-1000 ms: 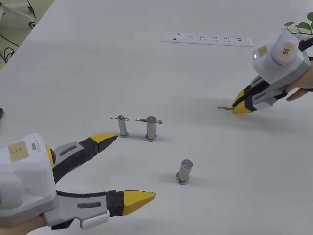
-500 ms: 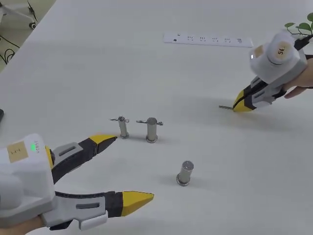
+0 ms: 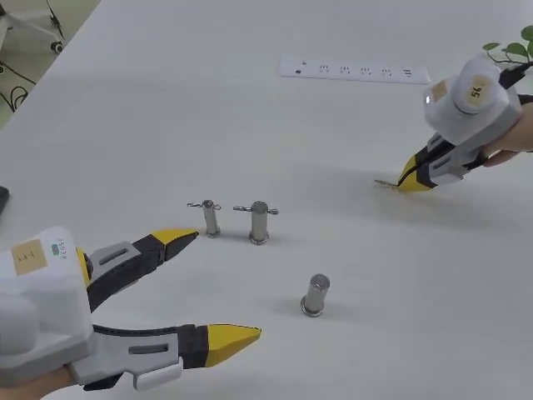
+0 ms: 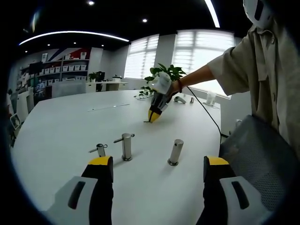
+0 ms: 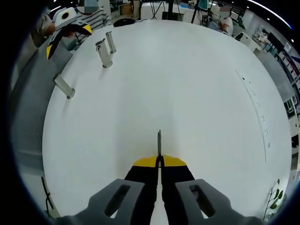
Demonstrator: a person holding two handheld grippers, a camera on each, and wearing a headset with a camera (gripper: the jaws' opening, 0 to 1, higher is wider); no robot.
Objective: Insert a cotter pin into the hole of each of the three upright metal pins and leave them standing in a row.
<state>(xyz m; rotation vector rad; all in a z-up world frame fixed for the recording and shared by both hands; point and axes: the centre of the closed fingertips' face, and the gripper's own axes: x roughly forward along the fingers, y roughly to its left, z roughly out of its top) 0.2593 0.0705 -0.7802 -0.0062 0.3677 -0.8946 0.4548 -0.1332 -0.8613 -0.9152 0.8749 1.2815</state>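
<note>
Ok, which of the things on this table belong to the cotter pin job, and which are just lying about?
Job: left metal pin and middle metal pin, both cottered; bare metal pin; cotter pin in the shut right gripper; open left gripper.
Lying about: power strip; plant.

Bright, even overhead light floods the white tabletop (image 3: 350, 117), so only faint soft shadows lie under the right gripper (image 3: 403, 185) and beside the lone metal pin (image 3: 314, 294). Ahead of the left gripper (image 4: 158, 161), ceiling strip lights (image 4: 213, 11) and windows (image 4: 201, 47) glare white; both gripper views bow at the edges.
</note>
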